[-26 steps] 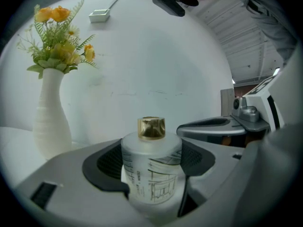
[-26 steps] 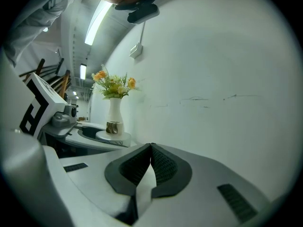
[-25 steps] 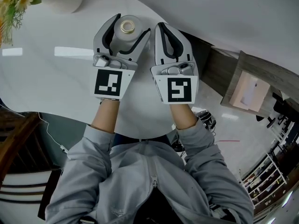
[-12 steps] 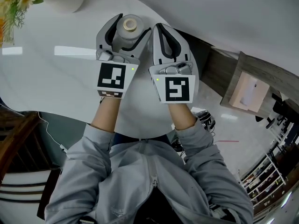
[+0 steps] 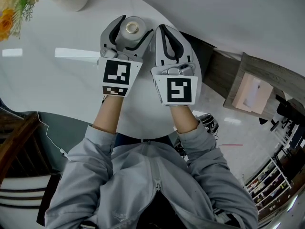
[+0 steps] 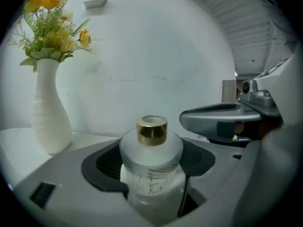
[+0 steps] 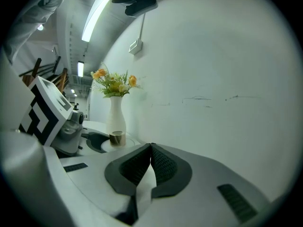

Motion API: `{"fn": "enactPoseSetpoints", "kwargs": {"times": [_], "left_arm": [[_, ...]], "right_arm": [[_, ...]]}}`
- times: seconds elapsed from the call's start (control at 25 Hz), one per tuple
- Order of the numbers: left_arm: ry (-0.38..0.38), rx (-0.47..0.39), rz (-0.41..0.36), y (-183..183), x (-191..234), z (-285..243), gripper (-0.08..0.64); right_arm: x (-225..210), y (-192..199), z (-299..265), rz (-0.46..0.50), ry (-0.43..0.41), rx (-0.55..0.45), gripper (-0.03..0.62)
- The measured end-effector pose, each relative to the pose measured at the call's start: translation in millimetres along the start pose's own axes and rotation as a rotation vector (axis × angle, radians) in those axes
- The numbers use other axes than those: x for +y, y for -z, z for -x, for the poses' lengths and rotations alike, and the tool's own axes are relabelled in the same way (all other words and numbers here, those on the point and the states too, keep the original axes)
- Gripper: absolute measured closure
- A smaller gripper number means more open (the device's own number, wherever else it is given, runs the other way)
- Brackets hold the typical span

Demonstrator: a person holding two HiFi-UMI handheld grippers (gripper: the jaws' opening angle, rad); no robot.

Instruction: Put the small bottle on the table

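The small frosted bottle (image 5: 131, 31) with a gold cap stands upright between the jaws of my left gripper (image 5: 136, 24), which is shut on its body. The left gripper view shows the same bottle (image 6: 151, 162) close up, pressed between the dark pads (image 6: 106, 162). My right gripper (image 5: 162, 28) hovers just right of it, shut with nothing held; its pads (image 7: 163, 164) meet in the right gripper view. Both are over the white round table (image 5: 57, 80). Whether the bottle's base touches the table is hidden.
A white vase (image 6: 49, 112) with yellow and orange flowers (image 6: 54, 30) stands on the table, left of and beyond the bottle. The table's edge curves just right of the right gripper. A wooden cabinet (image 5: 259, 87) stands on the floor to the right and a dark chair (image 5: 16, 142) at the lower left.
My left gripper has shifted slightly right and its marker cube has tipped up, still holding the bottle. The right gripper has hardly moved.
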State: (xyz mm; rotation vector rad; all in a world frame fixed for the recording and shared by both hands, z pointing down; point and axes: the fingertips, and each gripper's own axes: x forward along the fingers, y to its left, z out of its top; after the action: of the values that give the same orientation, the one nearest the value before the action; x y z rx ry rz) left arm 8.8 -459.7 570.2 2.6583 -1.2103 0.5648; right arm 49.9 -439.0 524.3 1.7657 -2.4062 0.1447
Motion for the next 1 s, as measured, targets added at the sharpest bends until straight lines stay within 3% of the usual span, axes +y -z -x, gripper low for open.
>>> {"fn": "enactPoseSetpoints", "kwargs": {"times": [0.16, 0.44, 0.72, 0.84, 1.0], "left_arm": [[0.021, 0.009, 0.027, 3, -1, 3, 0.208], [-0.020, -0.005, 0.024, -13, 0, 36, 0.207], [-0.071, -0.108, 0.032, -54, 5, 81, 0.215], [-0.104, -0.136, 0.021, -70, 5, 105, 0.371], [-0.132, -0.170, 0.011, -91, 2, 122, 0.490]], "right_arm": [[0, -3, 9, 0.030, 0.006, 0.019, 0.565], [7, -25, 31, 0.028, 0.011, 0.025, 0.565], [18, -63, 51, 0.043, 0.020, -0.003, 0.565], [26, -80, 61, 0.051, 0.020, -0.015, 0.565], [26, -100, 70, 0.053, 0.022, -0.043, 0.565]]}}
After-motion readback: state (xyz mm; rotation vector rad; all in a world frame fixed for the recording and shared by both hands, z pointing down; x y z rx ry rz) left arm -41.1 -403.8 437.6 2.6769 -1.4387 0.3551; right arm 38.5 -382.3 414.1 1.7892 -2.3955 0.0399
